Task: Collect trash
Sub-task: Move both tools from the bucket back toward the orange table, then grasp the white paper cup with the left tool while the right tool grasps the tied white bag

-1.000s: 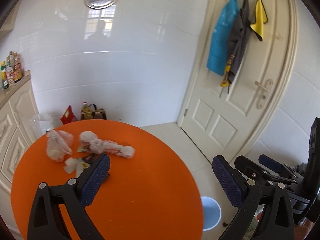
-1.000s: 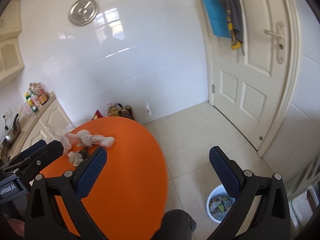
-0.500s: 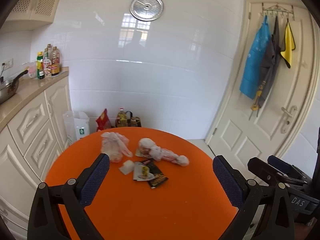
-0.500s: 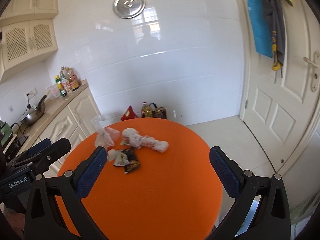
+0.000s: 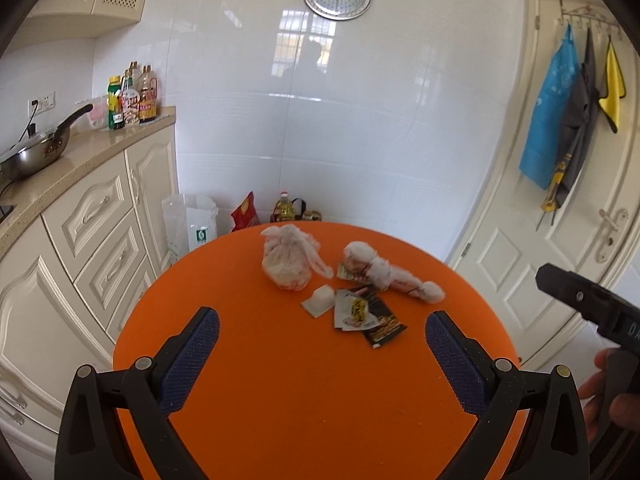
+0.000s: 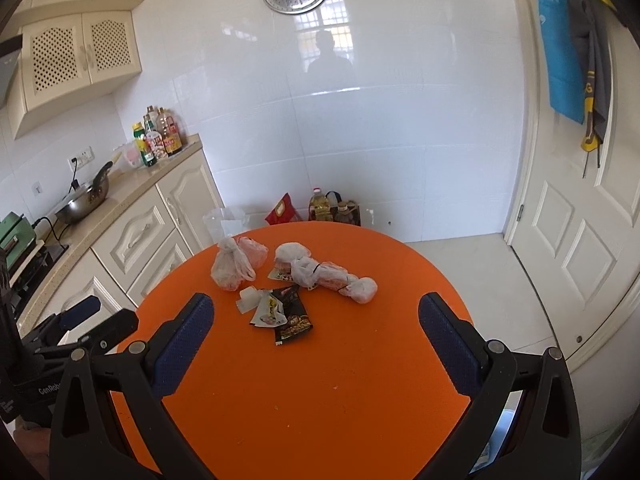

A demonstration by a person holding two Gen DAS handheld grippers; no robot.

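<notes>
Left wrist: trash [image 5: 352, 286] beyond gaping tool [image 5: 322, 354].

A round orange table [image 5: 312, 392] with a small cluster of trash on its far half.

We see a knotted clear plastic bag [image 5: 289, 265] at the far left of the cluster, and to its right a long twisted plastic bag [image 5: 390, 274] lying across a small wrapper [image 5: 345, 273]. Just in front of them sit a small white piece [image 5: 320, 300], a pale snack packet [image 5: 354, 314] and, partly under it, a dark snack packet [image 5: 384, 328]. The near half of the orange top is bare apart from a few tiny specks.
</notes>
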